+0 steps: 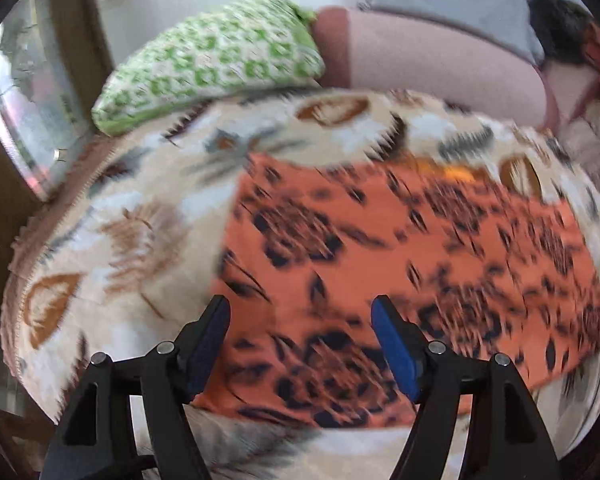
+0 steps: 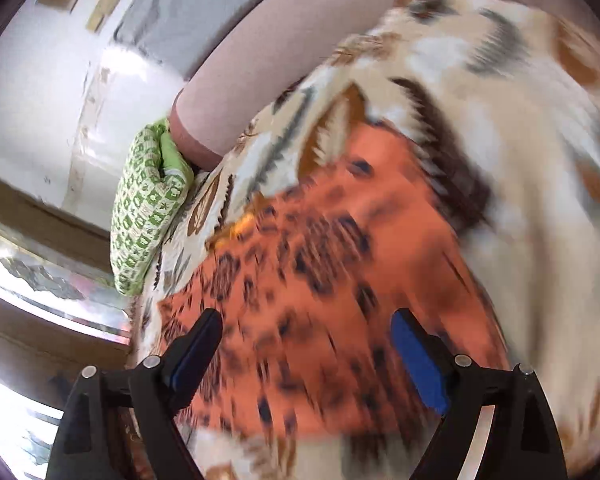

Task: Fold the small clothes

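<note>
Left tool (image 1: 300,344), right tool (image 2: 306,356): black fingers, blue pads, silver pins.

Right gripper (image 2: 304,344), jaws standing wide apart with nothing between them, above an orange garment with dark print (image 2: 320,280) spread on a cream leaf-patterned bedcover (image 2: 520,160). A green-and-white pillow (image 2: 148,208) lies beyond, left.

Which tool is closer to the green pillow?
Probably the left, though it's hard to judge. The left tool hangs over the orange cloth's near-left corner, on the green pillow's side. The right tool hangs over the cloth too.
</note>
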`<action>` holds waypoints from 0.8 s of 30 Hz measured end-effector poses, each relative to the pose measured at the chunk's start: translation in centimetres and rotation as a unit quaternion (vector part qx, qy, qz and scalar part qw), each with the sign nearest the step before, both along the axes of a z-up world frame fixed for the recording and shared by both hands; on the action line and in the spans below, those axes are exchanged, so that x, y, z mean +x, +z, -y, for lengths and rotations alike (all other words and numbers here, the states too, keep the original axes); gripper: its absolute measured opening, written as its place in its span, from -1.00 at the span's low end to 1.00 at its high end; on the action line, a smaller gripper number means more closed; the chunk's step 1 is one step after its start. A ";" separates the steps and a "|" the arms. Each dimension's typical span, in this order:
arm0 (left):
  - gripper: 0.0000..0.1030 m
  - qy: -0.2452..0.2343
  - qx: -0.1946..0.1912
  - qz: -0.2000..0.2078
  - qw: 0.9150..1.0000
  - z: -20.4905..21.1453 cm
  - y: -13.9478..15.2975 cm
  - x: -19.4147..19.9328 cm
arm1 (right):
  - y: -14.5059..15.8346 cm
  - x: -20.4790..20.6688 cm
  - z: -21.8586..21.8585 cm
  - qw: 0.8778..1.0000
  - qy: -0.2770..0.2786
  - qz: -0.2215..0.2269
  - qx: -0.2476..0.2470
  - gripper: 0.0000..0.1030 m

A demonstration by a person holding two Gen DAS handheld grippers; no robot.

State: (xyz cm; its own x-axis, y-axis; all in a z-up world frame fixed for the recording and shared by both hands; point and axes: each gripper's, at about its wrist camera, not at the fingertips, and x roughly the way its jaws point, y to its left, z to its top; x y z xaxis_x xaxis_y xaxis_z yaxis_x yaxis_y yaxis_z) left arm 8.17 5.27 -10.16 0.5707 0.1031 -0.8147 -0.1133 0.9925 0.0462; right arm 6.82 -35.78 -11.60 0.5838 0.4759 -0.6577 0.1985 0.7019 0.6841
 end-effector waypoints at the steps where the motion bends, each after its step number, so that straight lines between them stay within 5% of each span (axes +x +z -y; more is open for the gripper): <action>1: 0.43 -0.007 -0.004 -0.003 1.000 0.6 -0.4 -0.1 | -0.9 -1.1 0.1 1.000 -0.009 -0.010 0.011 0.72; 5: 0.43 -0.048 -0.015 0.000 0.999 3.7 -0.9 -0.5 | -4.4 -2.7 1.6 0.995 -0.059 -0.050 0.060 0.72; 7: 0.45 -0.059 -0.015 0.011 0.998 4.8 -0.7 -0.6 | -5.1 -2.6 2.8 0.989 -0.088 -0.034 0.110 0.72; 11: 0.72 -0.077 -0.029 -0.007 0.997 6.4 -3.2 0.6 | -6.3 -1.3 3.8 0.980 -0.124 -0.039 0.149 0.71; 13: 0.83 -0.082 0.004 -0.023 0.996 7.0 -5.1 1.1 | -6.3 -1.0 3.9 0.979 -0.137 -0.046 0.142 0.53; 14: 0.83 -0.086 0.016 -0.013 0.996 7.3 -4.8 0.8 | -6.2 -0.8 3.8 0.980 -0.131 -0.047 0.141 0.05; 15: 0.82 -0.088 0.018 -0.018 0.996 7.4 -4.3 0.7 | -6.3 -0.5 3.6 0.981 -0.123 -0.055 0.139 -0.72; 19: 0.81 -0.072 -0.015 0.039 0.996 6.3 -2.3 -0.3 | -5.5 0.6 3.2 0.991 -0.098 -0.066 0.066 -0.74; 21: 0.85 -0.095 0.013 -0.038 0.995 6.8 -5.5 1.2 | -6.2 1.5 2.5 0.993 -0.083 -0.078 0.041 -0.62; 24: 0.74 -0.105 -0.026 -0.015 0.994 5.3 -3.6 0.9 | -5.8 2.1 2.0 0.995 -0.076 -0.068 0.020 -0.68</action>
